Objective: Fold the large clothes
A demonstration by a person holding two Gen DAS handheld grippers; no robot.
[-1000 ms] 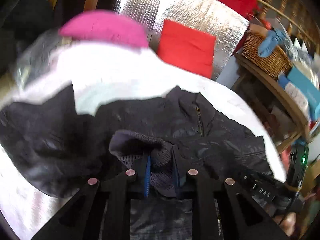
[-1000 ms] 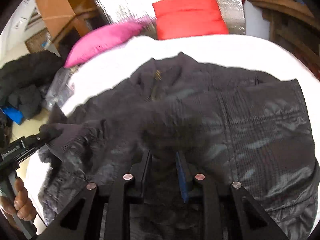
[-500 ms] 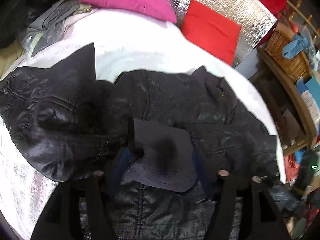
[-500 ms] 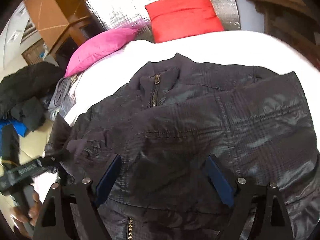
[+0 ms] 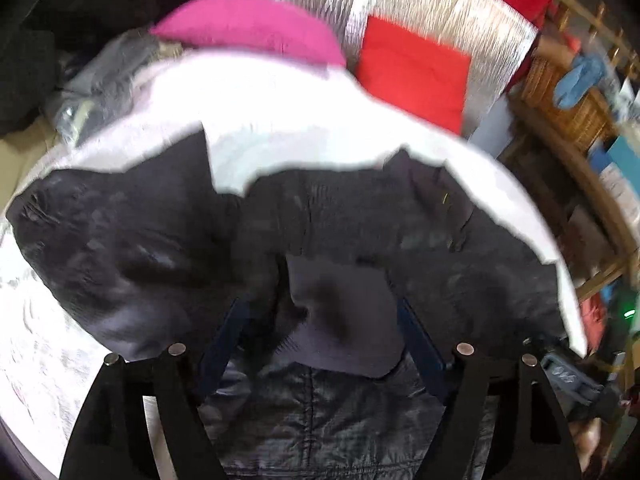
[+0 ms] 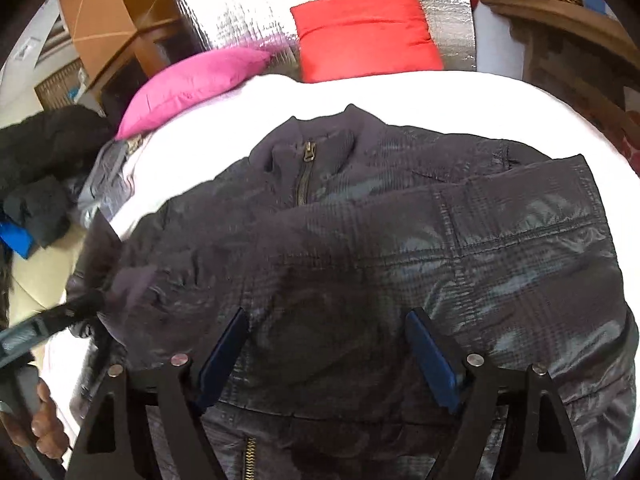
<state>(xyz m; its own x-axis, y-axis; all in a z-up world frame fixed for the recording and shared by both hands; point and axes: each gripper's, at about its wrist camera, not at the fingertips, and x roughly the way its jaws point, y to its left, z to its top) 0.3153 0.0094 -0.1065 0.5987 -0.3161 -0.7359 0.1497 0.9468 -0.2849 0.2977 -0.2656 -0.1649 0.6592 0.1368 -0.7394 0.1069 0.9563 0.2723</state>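
Here, a dark quilted jacket [image 6: 400, 248] spread flat on a white bed [image 6: 440, 96], zip and collar toward the pillows, one sleeve folded across the chest with its ribbed cuff [image 5: 340, 312] lying loose between the widely spread fingers of the left gripper [image 5: 324, 344]. Likewise parted and gripping nothing, the right gripper [image 6: 326, 352] just over the jacket's lower front; beyond the collar, a pink pillow [image 6: 192, 84] and a red cushion [image 6: 364, 32] against a silver foil panel [image 6: 248, 12], wicker basket [image 5: 568, 104] off to the side

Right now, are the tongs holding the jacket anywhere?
No. Both the left tongs and right tongs are open over the jacket, gripping nothing.
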